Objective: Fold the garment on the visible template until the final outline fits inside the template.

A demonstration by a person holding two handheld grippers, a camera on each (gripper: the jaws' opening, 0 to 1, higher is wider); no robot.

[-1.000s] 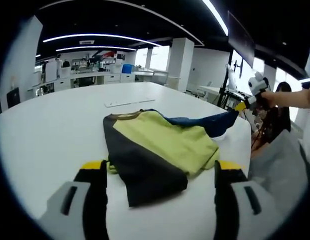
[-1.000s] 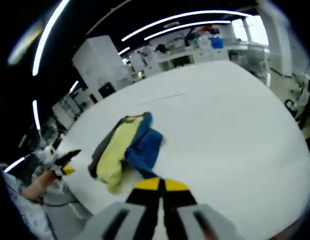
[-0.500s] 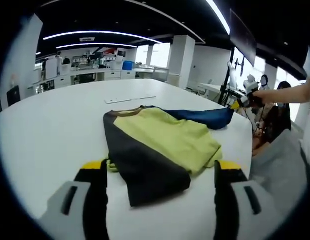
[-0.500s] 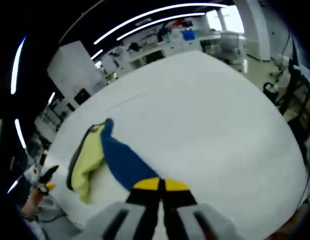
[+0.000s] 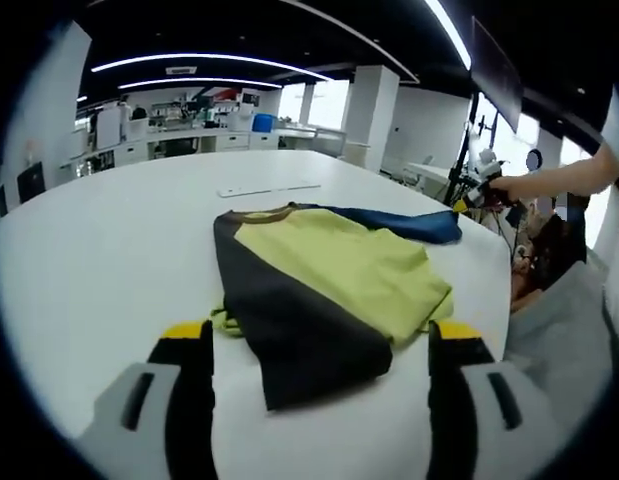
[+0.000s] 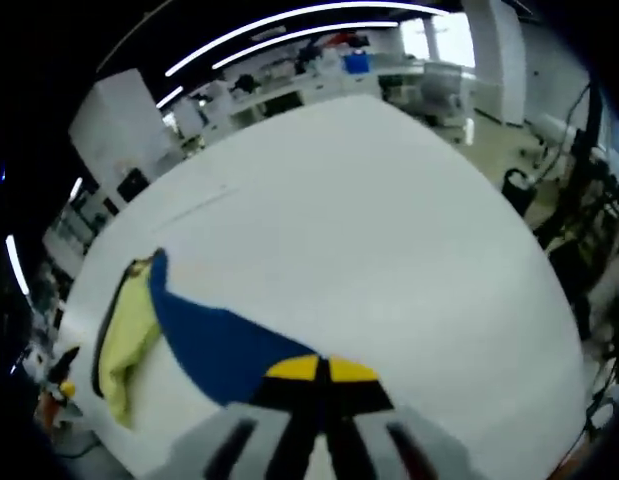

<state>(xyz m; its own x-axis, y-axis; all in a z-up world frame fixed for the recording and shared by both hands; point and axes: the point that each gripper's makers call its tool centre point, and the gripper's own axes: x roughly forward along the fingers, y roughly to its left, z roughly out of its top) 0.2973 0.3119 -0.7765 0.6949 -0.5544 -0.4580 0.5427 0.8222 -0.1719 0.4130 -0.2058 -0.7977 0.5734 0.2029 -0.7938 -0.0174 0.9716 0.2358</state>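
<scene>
A large white desk [image 5: 99,230] carries a garment [image 5: 329,290], which serves here as the landmark; in the left gripper view it lies just beyond the jaws, in front of the camera; its near part is a dark charcoal panel, its middle a yellow-green panel, and a brown collar band edges its far side. A blue sleeve [image 5: 409,222] runs from the far side of the garment out to the right, stretched nearly flat just above the desk surface toward the desk's edge. The left hand-held gripper [image 5: 319,345] rests low before the garment with its two yellow-tipped jaws spread wide apart, one to each side of the garment's near edge, pinching nothing; a small fold of yellow-green cloth sits just beside the left jaw tip. Beyond the garment, on the far part of the desk, lies a thin pale flat strip [image 5: 269,188]; whether this belongs to the template cannot be told. At the end of the sleeve, past the desk's right edge, a person's outstretched arm [image 5: 569,182] holds the right hand-held gripper [image 5: 481,190].

In the right gripper view the right hand-held gripper [image 6: 318,369] has its yellow-tipped jaws pressed together, pinching the end of the blue sleeve [image 6: 214,345]; the sleeve stretches from the jaws back to the garment [image 6: 124,335], which lies far to the left on the desk [image 6: 389,230]; the left hand-held gripper [image 6: 59,375] appears small just beyond the garment's far edge.
</scene>
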